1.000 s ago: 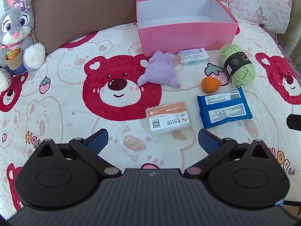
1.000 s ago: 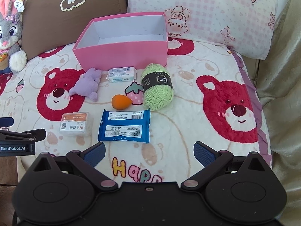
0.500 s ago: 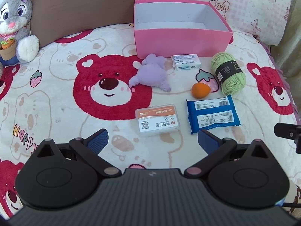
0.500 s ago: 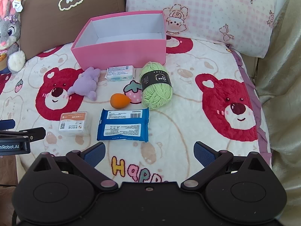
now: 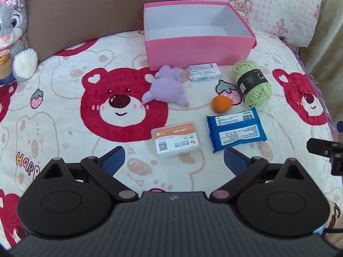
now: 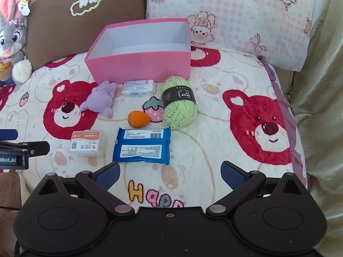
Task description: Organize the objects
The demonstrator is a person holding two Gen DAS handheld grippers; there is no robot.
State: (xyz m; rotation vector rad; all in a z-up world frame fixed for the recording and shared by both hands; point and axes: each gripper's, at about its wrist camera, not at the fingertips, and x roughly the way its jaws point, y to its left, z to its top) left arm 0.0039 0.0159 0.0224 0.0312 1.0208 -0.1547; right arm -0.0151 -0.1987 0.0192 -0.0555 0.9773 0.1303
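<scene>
An empty pink box (image 5: 199, 49) (image 6: 141, 64) stands at the back of the bed. In front of it lie a purple plush (image 5: 166, 87) (image 6: 99, 99), a small white pack (image 5: 203, 72) (image 6: 139, 88), green yarn (image 5: 253, 84) (image 6: 179, 105), an orange sponge (image 5: 221, 104) (image 6: 138, 118), a blue wipes pack (image 5: 235, 131) (image 6: 142, 147) and a clear floss box (image 5: 175, 141) (image 6: 88, 143). My left gripper (image 5: 173, 160) is open and empty, just short of the floss box. My right gripper (image 6: 170, 175) is open and empty, near the wipes pack.
A grey bunny toy (image 5: 12, 32) (image 6: 12, 40) sits at the back left by a brown cushion (image 5: 103, 10). A pink checked pillow (image 6: 235, 17) lies behind the box. The bed's right edge meets a beige cover (image 6: 317, 107).
The left gripper has drawn back and shifted a little, so the objects look slightly farther and more centred. The right gripper has barely moved. Both stay open.
</scene>
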